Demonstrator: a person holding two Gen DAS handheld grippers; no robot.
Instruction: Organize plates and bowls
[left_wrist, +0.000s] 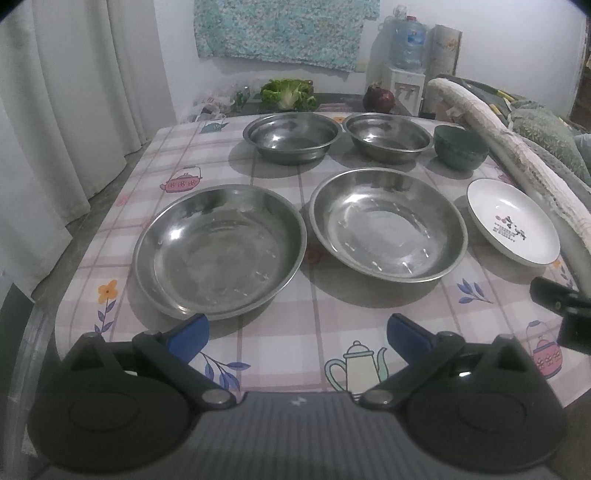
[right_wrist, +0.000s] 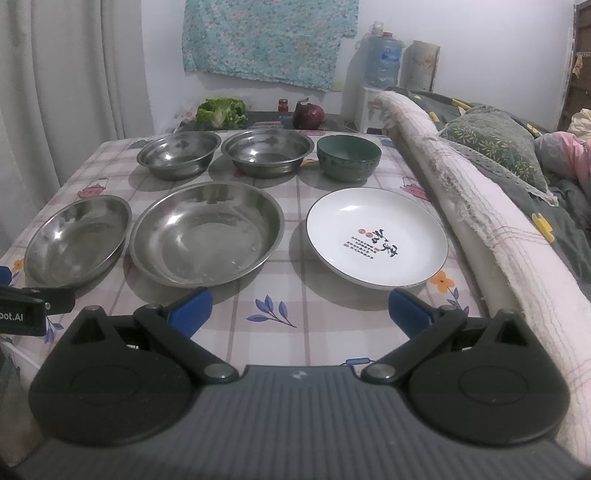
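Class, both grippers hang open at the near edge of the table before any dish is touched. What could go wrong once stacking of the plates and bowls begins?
1. The white plate looks ceramic and lies near the table's right edge; a slipped grip could chip it or send it off.
2. The two steel plates lie almost rim to rim, so lifting one may knock the other.
3. The green bowl sits behind the white plate; reaching over could clip it.

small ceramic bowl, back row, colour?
Dark green bowl, clearest in the right wrist view.
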